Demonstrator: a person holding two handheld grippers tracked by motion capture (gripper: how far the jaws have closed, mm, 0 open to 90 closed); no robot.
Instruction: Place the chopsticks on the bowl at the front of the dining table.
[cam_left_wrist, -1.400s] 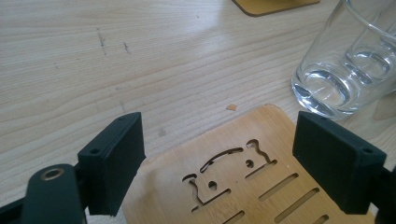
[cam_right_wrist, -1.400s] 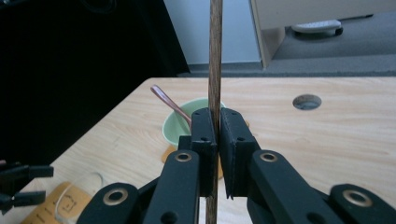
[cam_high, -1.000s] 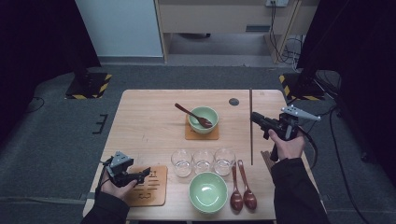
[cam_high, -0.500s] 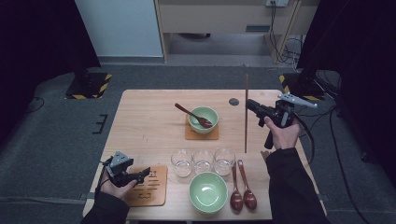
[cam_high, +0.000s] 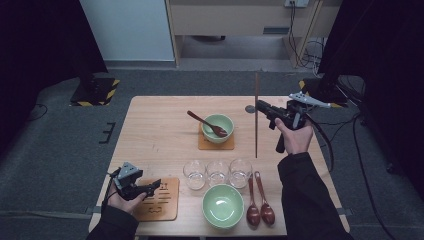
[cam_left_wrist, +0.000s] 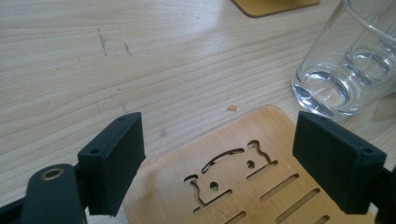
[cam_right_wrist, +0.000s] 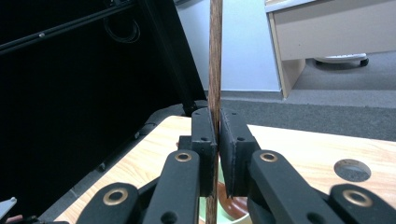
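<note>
Here, right gripper clamped on a wooden chopstick, stick upright between its pads, raised over the table. Left gripper spread wide, nothing between, hovering over a bamboo coaster, drinking glass just ahead.

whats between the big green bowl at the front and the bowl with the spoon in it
Three empty glasses stand in a row between the front bowl and the spoon bowl, seen in the high view.

Three empty glasses lined up mid-counter, two brown spoons beside a green bowl, plus another bowl with a spoon on a coaster.
</note>
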